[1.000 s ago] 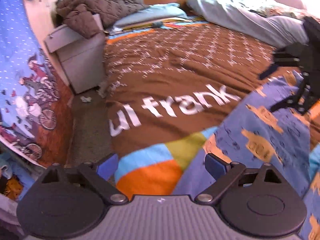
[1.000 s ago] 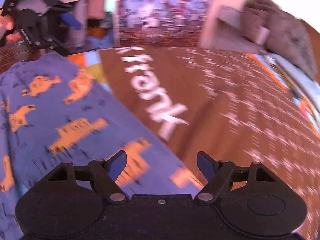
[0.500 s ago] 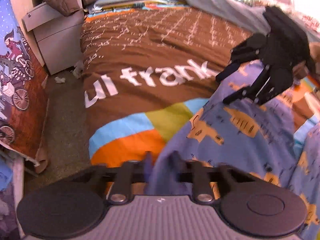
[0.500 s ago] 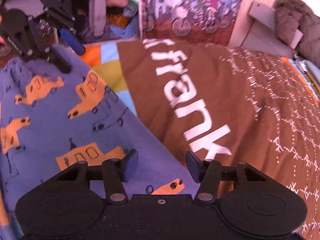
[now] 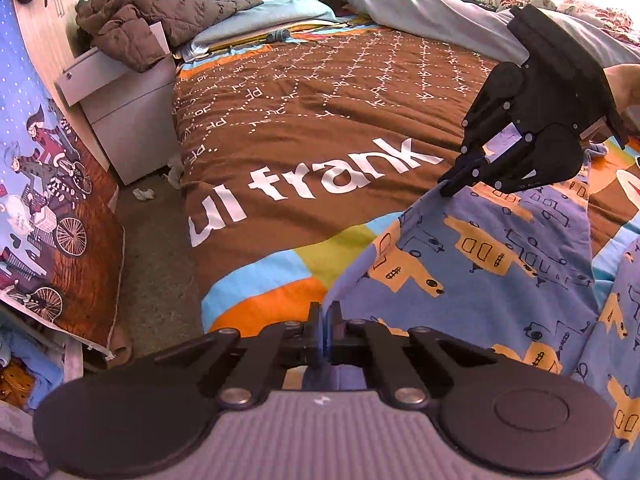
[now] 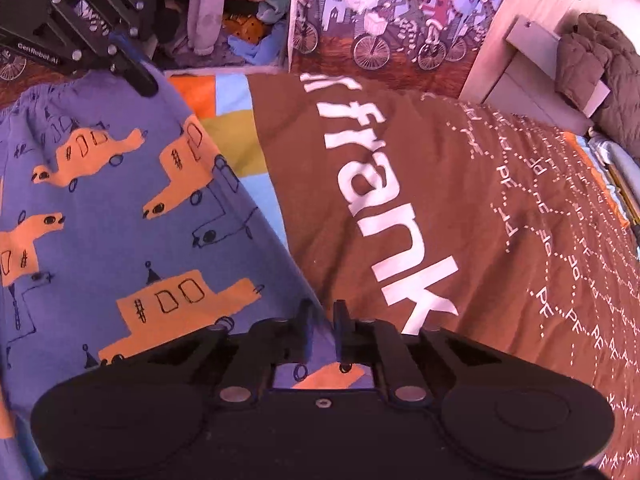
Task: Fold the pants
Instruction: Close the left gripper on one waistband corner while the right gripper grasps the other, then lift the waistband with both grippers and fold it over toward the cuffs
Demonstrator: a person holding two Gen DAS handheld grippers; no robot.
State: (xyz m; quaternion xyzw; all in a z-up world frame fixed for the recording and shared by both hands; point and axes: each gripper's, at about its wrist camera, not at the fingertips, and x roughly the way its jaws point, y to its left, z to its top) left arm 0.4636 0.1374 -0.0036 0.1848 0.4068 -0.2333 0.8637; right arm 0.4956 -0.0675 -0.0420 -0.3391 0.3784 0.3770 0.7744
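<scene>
The blue pants [image 5: 492, 264] with orange vehicle prints lie on the brown bedspread [image 5: 320, 120]. My left gripper [image 5: 325, 320] is shut on the pants' edge at one corner. My right gripper [image 6: 323, 312] is shut on the same long edge of the pants [image 6: 120, 208] at the other corner. In the left wrist view the right gripper [image 5: 448, 188] pinches the cloth's far corner. In the right wrist view the left gripper [image 6: 140, 80] grips the elastic end. The edge is stretched between them and lifted a little.
The bedspread [image 6: 460, 220] carries white lettering. A grey bedside cabinet [image 5: 120, 116] with a quilted jacket [image 5: 160, 12] stands left of the bed. A picture panel [image 5: 36, 192] leans by the carpet floor [image 5: 156, 256]. Pale bedding [image 5: 440, 4] is heaped at the headboard.
Both grippers have closed from open onto the edge of the pants. The right gripper moved in along the edge, and the edge now rises taut between the two.
</scene>
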